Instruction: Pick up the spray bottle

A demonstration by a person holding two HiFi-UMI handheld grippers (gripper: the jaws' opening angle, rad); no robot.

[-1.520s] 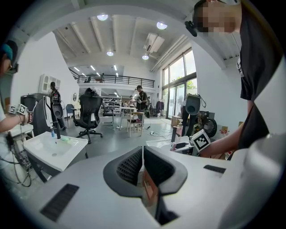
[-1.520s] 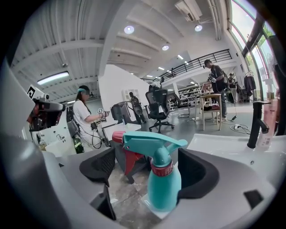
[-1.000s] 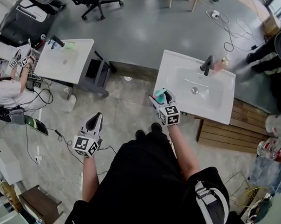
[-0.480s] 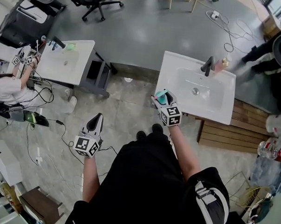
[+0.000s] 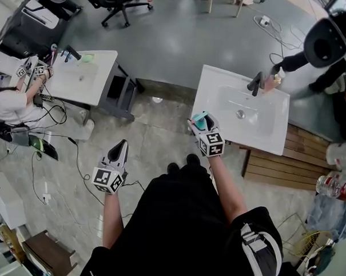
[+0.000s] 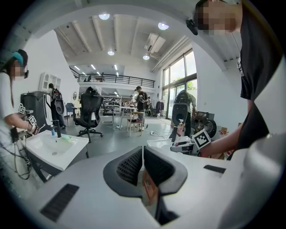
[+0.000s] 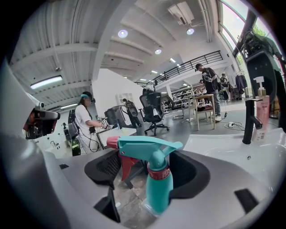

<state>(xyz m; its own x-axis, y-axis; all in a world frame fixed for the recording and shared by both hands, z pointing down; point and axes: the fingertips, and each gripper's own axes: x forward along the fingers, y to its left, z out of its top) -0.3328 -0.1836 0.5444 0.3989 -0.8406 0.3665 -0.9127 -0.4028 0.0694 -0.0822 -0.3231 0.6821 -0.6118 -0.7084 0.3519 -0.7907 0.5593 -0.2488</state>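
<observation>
After its jaws closed in, right claw [image 7: 149, 169] grips the spray bottle [image 7: 159, 190].

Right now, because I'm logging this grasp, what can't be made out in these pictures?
Spray bottle base: right gripper view, behind the right gripper body; its jaws have just been closing around the bottle.
Pump bottle print: too small in every view.
Liquid level: bottle's teal wall is opaque.

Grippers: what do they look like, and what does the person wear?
The left gripper and right gripper are pale grey shells, black ribbed pads in the jaws, a black-and-white marker cube behind each. The right jaws have just been closing on the spray bottle. The person wears a black short-sleeved top.
</observation>
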